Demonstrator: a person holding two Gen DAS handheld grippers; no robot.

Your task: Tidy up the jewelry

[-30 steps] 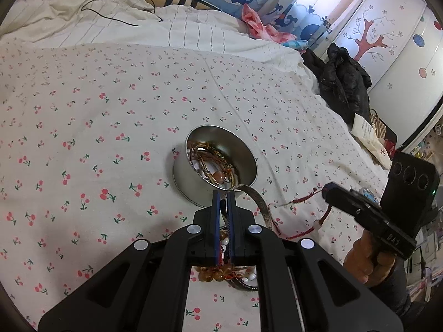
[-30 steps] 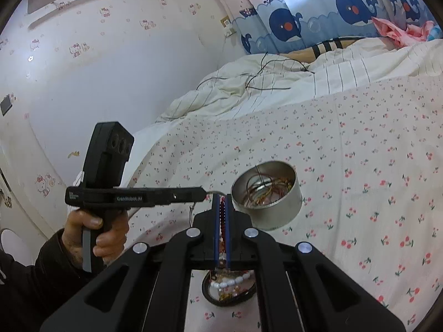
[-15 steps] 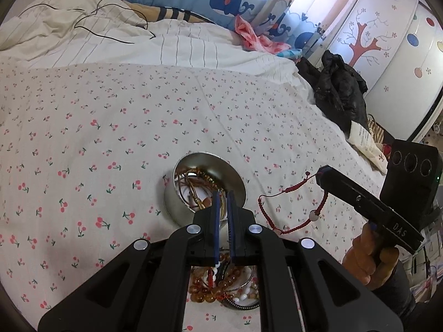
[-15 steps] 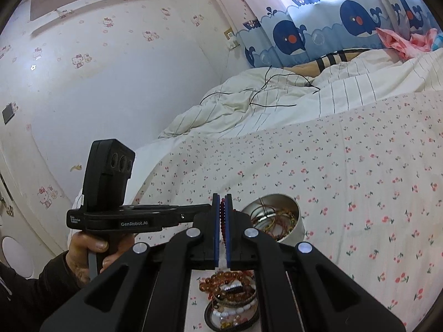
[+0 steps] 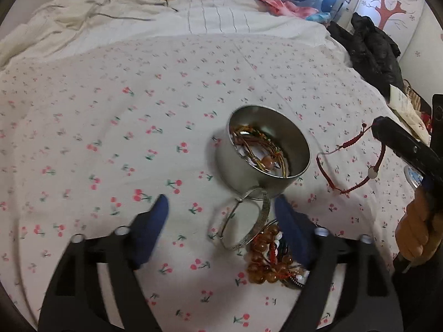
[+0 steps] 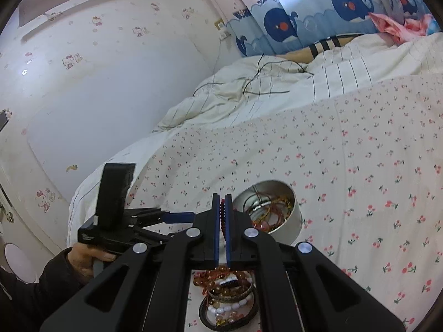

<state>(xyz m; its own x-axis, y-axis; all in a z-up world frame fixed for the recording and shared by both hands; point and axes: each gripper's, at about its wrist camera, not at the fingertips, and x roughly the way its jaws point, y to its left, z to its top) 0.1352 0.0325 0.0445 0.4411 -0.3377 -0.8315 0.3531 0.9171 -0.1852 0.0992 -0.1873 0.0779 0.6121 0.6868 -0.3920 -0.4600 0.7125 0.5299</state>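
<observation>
A round metal tin [image 5: 263,149] holding several bracelets stands on the cherry-print bedsheet; it also shows in the right wrist view [image 6: 272,211]. A silver bangle [image 5: 243,221] leans against the tin's near side, between my open left gripper's [image 5: 221,210] blue fingers. A pile of amber and white bead bracelets [image 5: 272,262] lies in a dark lid, seen also in the right wrist view [image 6: 227,296]. My right gripper [image 6: 222,202] is shut on a red cord bracelet [image 5: 349,166], which hangs above the sheet to the right of the tin.
A rumpled striped duvet [image 5: 166,19] with black cables lies at the far end of the bed. Dark clothes [image 5: 371,47] are heaped at the bed's right edge. A wall [image 6: 97,83] runs along the bed's other side.
My left gripper has opened and let go of the silver bangle, which now leans on the tin. The right gripper has risen with the red cord bracelet.
</observation>
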